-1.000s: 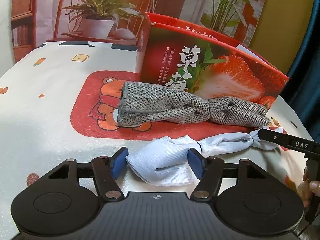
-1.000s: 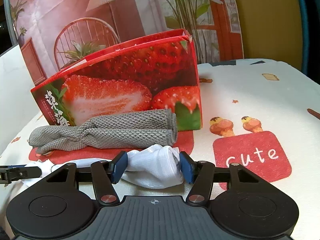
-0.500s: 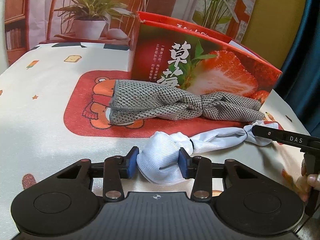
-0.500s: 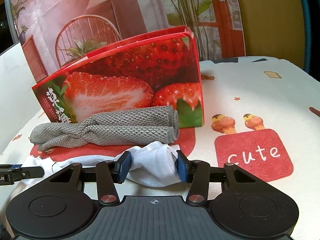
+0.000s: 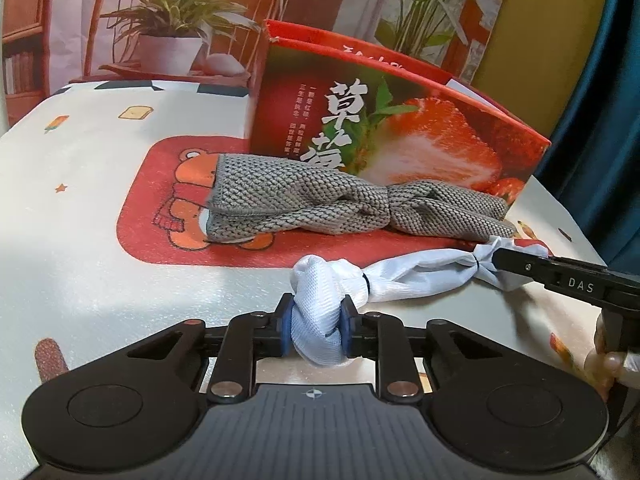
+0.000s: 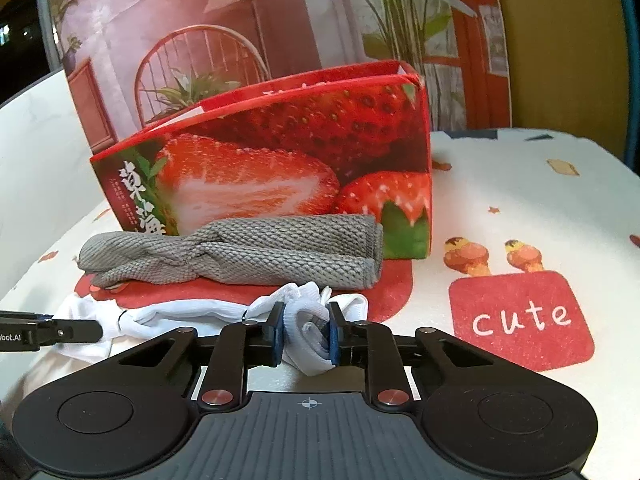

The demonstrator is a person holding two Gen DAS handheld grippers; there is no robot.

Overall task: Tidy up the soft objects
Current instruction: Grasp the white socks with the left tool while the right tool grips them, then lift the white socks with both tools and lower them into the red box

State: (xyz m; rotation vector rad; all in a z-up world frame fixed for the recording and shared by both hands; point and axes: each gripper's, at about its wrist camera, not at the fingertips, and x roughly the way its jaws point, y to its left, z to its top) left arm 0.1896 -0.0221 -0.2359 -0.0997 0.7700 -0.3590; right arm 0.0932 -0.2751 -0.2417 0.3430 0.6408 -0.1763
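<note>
The left gripper (image 5: 317, 328) pinches one bunched end of a white mesh cloth (image 5: 404, 276); its blue pads (image 5: 286, 330) press into the fabric from both sides, the jaws having just been closing onto it. From that bundle the cloth runs away ahead and to the right as a twisted rope, cinched by a thin dark band just past the pads, and ends in a second knot-like bunch where the other tool's black finger lies on it. A person's fingertips (image 5: 608, 364) show at the right edge of that view, beneath that finger.

The right gripper (image 6: 306, 338) pinches the opposite end of the same cloth, its blue pads squeezing a wad of white fabric; these jaws too have just been closing onto it. From here the cloth stretches off to the left, toward the left tool's dark fingertip at the frame edge.

Just beyond the white cloth, farther from both tools, a grey knitted cloth (image 5: 344, 206) lies twisted at its middle on the printed tablecloth (image 5: 80, 208), across a red bear patch. Right behind it stands a red strawberry box (image 6: 280, 160), upright, close against the grey cloth. Right of the right tool, a red "cute" patch (image 6: 520, 318) is printed on the tablecloth.
</note>
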